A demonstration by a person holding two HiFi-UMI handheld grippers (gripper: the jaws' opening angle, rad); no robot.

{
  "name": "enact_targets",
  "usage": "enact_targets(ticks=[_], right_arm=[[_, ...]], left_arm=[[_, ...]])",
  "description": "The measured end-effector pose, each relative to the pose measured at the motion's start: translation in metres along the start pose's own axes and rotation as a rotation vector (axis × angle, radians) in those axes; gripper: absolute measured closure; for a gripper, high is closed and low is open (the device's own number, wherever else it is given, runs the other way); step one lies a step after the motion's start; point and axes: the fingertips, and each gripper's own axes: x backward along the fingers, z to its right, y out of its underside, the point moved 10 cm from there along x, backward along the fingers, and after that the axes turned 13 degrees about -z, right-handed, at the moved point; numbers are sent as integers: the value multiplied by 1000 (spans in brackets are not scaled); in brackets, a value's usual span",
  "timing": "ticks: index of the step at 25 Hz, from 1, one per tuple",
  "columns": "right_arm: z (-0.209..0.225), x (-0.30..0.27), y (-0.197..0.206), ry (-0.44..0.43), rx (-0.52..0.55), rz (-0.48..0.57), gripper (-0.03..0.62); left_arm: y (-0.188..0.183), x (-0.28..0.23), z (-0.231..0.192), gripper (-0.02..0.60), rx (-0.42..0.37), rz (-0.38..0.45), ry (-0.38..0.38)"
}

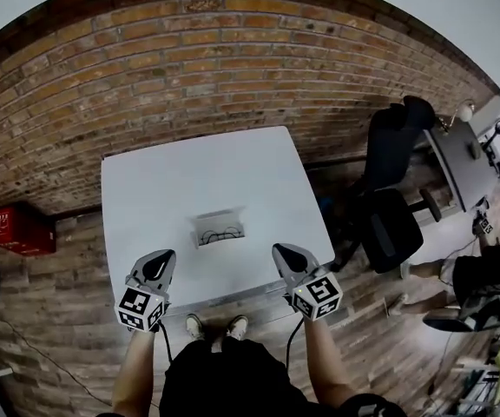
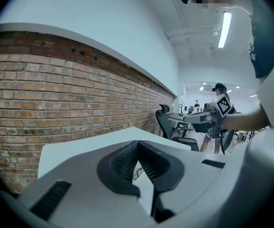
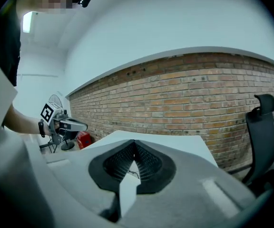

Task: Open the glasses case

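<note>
**Glasses case on the white table, both grippers closed and empty**

Glasses case (image 1: 218,228): a small pale box that lies flat on the white table (image 1: 154,176), roughly midway across it and nearer the person's edge than the brick wall (image 1: 189,59). Its top looks open, with a thin dark shape inside; the detail is too small to tell more.

Left gripper (image 1: 164,256): held over the near edge of the table, to the left of the case and apart from it. Its own view shows the two ribbed jaws pressed together at the tips with nothing between them.

Right gripper (image 1: 279,251): held over the same edge, to the right of the case and likewise clear of it. Its jaws also meet tip to tip and carry nothing.

The two tools stand about level with one another, the case between them and a little beyond their tips. The person's shoes (image 1: 216,326) show below the table edge. A black office chair (image 1: 390,208) stands to the right of the table, and a red box (image 1: 17,228) sits against the wall on the left.
</note>
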Motion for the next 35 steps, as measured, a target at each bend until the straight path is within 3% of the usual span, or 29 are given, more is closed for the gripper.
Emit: enact_targets(ticks=[8, 13, 26, 31, 35], right_arm=[[0, 39, -43, 68, 28, 158, 589], [-1, 62, -62, 123, 54, 222, 589], [-11, 118, -69, 256, 105, 285, 589], [-11, 126, -65, 282, 110, 347, 589], [-12, 126, -65, 301, 98, 317, 589]], left_arm=[[-47, 45, -2, 575, -30, 181, -116], [-68, 69, 1, 575, -63, 267, -145], [-83, 122, 19, 575, -55, 363, -244], [-78, 116, 18, 575, -55, 385, -247], [-72, 112, 17, 575, -38, 378, -234]])
